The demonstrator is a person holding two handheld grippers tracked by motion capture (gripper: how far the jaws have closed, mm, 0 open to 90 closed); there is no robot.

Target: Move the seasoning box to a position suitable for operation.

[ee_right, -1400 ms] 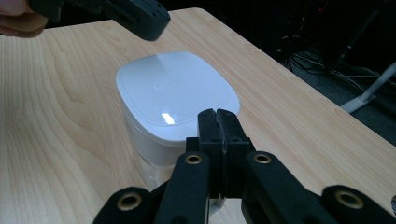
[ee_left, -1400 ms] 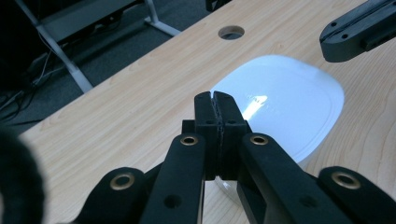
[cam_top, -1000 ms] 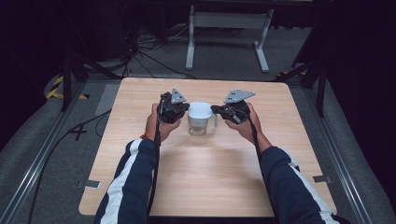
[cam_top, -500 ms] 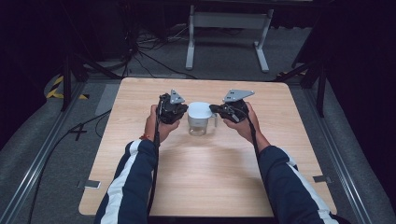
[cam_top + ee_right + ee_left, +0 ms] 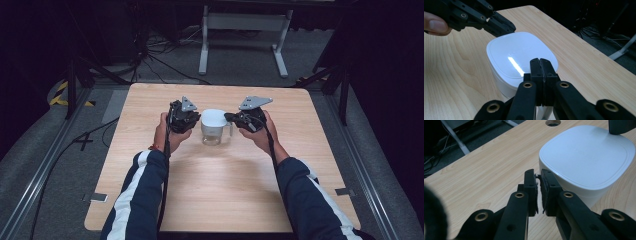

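A small jug (image 5: 215, 128) with a clear body, a white squarish lid (image 5: 517, 56) and a handle on its right side stands upright near the middle of the desk (image 5: 220, 200), a little toward its far edge. It looks like light, rigid plastic; the glossy lid reflects a streak of light, so it is probably slippery, and a sideways push near the top could tip it. The handle at 3 o'clock seems the surest hold, with the lid rim as the place to steady or pry.

The left gripper (image 5: 538, 187) sits at the jug's 9 o'clock, its jaws drawn almost together with only a thin slit between the pads, tips just at the lid's edge; whether they nip the rim is hard to tell. The right gripper (image 5: 540, 68) comes in from 3 o'clock, jaws pressed flat together just above the lid's near edge, over the handle side, holding nothing visible. Both forearms reach forward from 6 o'clock, hands angled inward toward the jug.
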